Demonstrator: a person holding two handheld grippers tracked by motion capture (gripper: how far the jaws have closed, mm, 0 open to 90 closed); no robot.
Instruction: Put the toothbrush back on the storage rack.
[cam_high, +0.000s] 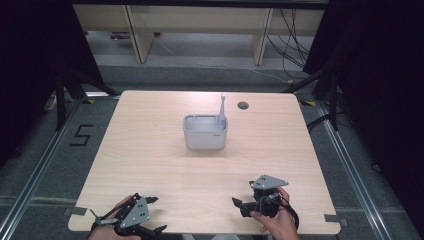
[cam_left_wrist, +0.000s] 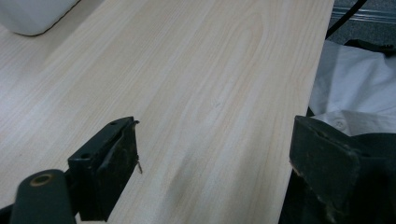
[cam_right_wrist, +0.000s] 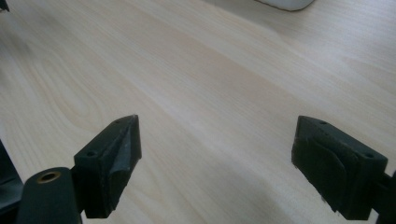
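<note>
Grippers (cam_high: 157, 214) near edge, holder (cam_high: 205, 132) beyond.

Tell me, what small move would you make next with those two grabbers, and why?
Probably reach the right gripper forward toward the toothbrush standing upright in the white holder. Both grippers, the left gripper too, sit open and empty at the near edge of the table, far from the holder, and the toothbrush stands on its right side.

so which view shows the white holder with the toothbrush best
The high view: the whole holder stands mid-table with the toothbrush upright in its right end. The left gripper view catches only a rounded bottom corner at top left, and the right gripper view only a sliver of its base.
</note>
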